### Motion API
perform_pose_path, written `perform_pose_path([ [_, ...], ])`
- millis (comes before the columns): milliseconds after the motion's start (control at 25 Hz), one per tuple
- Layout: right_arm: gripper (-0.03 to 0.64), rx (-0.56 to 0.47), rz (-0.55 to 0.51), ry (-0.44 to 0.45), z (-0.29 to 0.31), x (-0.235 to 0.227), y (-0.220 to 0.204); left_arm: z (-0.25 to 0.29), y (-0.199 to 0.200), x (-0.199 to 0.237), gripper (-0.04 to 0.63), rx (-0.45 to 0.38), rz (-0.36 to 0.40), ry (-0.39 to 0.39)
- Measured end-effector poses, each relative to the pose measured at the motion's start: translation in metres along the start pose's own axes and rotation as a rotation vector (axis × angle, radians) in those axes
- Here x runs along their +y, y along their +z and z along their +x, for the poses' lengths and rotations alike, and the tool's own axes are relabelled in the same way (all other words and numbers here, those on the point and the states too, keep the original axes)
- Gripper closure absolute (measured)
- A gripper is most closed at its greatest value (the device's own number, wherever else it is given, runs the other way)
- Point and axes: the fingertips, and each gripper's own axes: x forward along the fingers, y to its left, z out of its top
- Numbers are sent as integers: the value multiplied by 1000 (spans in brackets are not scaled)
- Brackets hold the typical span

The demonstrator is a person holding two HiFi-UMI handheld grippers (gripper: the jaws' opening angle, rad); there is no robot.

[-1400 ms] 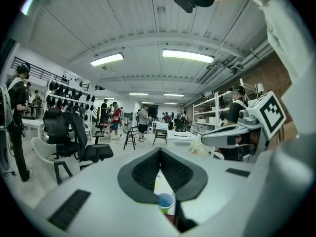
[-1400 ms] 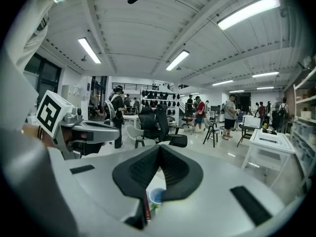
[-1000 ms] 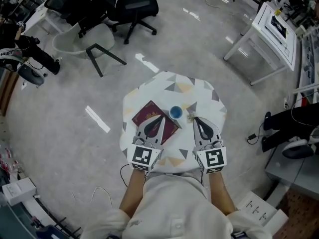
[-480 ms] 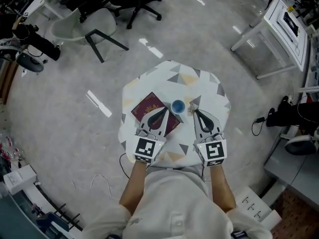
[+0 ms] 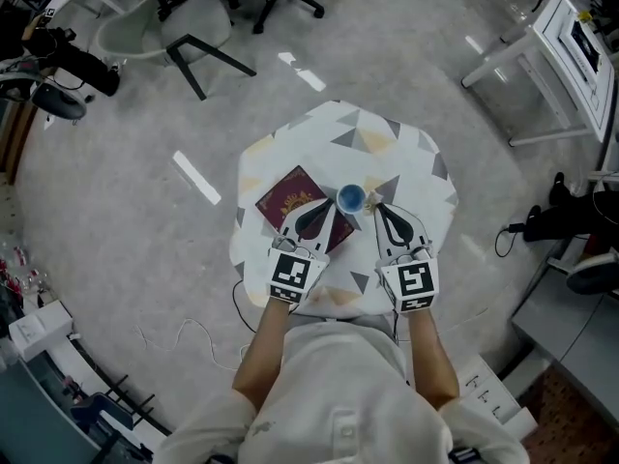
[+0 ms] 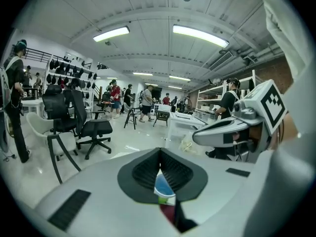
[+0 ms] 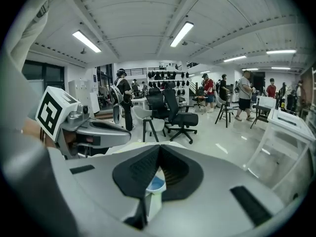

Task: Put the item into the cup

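While the left tongs (image 5: 322, 206) and right tongs (image 5: 378, 205) are being held closed on nothing, the blue cup (image 5: 350, 198) is being flanked by them on the bench (image 5: 411, 153), a small item (image 5: 370, 200) just beside it

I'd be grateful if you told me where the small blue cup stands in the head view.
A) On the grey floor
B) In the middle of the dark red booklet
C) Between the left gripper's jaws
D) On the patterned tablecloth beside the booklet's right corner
D: the blue cup stands on the patterned tablecloth beside the dark red booklet, ahead of the shut, empty left gripper and right gripper.
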Motion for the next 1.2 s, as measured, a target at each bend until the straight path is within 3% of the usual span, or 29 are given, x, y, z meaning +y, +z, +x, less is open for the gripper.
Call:
perform_pose_path([
  [560,612,89,12,48,30,6,-36,22,-40,7,583,74,-40,-11],
  [1200,612,182,17,101,57,15,-73,35,-61,6,583,119,-59,-20],
])
